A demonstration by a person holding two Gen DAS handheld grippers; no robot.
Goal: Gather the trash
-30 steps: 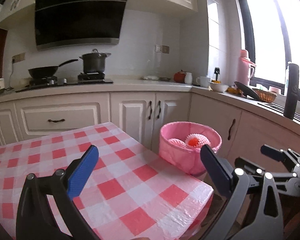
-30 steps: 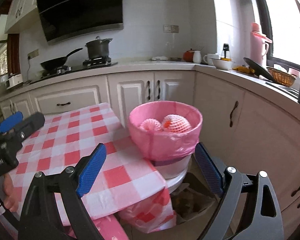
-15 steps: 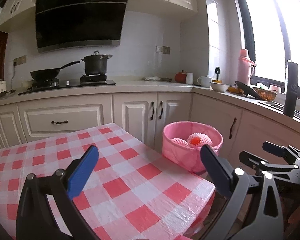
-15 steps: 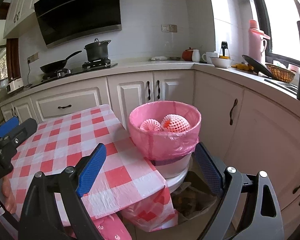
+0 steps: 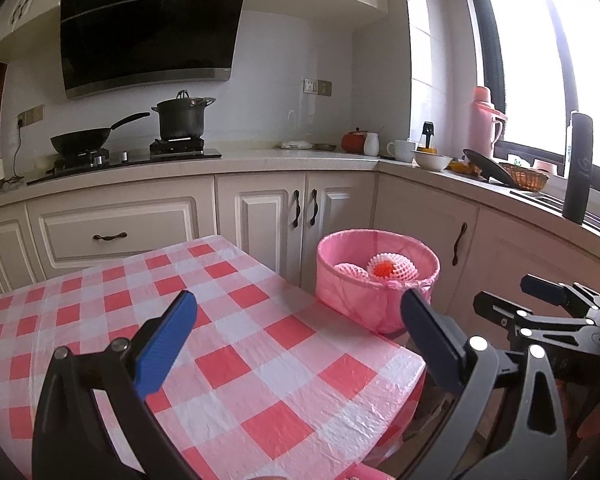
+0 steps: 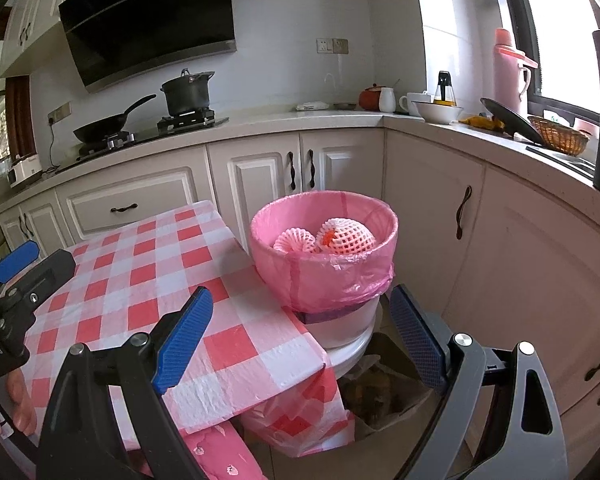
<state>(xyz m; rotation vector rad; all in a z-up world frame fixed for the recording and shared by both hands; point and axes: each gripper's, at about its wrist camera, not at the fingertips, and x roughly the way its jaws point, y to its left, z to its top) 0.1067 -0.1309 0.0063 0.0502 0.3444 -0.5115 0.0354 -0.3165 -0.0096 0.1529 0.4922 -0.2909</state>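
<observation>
A white bin lined with a pink bag (image 6: pixel 328 268) (image 5: pixel 364 296) stands off the table's far right corner. Inside lie two foam fruit nets (image 6: pixel 342 234) (image 5: pixel 392 266), one showing an orange patch. My left gripper (image 5: pixel 296 332) is open and empty above the red-and-white checked tablecloth (image 5: pixel 220 344), short of the bin. My right gripper (image 6: pixel 304 328) is open and empty, held low in front of the bin near the table corner. It also shows at the right edge of the left wrist view (image 5: pixel 540 304). The left gripper's blue pad (image 6: pixel 16 256) shows at the left of the right wrist view.
White cabinets (image 5: pixel 272 216) run behind and to the right of the bin. On the counter sit a wok (image 5: pixel 84 144), a pot (image 5: pixel 182 118), a pink flask (image 5: pixel 486 124), a bowl (image 5: pixel 432 160) and a basket (image 5: pixel 524 176). A person's fingers (image 6: pixel 18 396) show at lower left.
Both grippers have pulled back a little from the bin and risen slightly; the bin looks smaller and farther in the left wrist view. Both stay open and empty.
</observation>
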